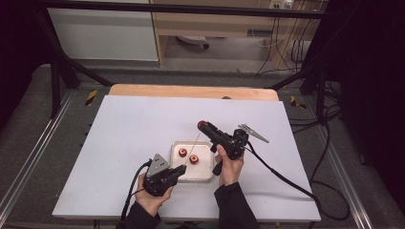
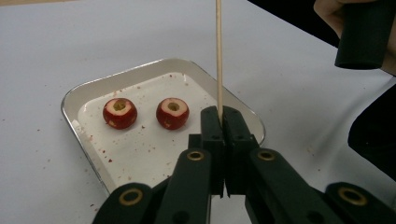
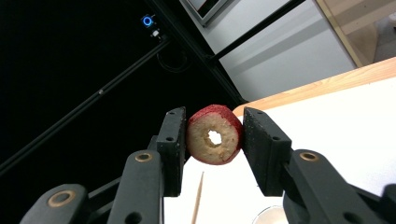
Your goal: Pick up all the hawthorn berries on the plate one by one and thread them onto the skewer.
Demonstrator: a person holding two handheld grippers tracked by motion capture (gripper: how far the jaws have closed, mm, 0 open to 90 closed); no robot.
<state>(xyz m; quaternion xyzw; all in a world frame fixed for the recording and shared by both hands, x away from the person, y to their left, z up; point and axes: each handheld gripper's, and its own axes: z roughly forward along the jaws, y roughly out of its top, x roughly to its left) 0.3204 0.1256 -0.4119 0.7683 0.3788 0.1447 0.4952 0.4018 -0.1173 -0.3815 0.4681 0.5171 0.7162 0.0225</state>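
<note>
Skewer [image 2: 218, 56] top runs off the upper edge in the left gripper view; its lower end is hidden between the shut jaws of the left gripper [image 2: 219, 114]. In the right gripper view only the skewer's tip shows, rest cut by the bottom edge. Tray [image 2: 81, 88] near corner is hidden behind the left gripper; in the right gripper view just a sliver of rim at the bottom edge. Fruit slice [image 3: 215, 134] sides are covered by the jaws of the right gripper [image 3: 214, 140]. In the high view the two fruits [image 1: 188, 156] on the tray are too small to tell their holes.
</note>
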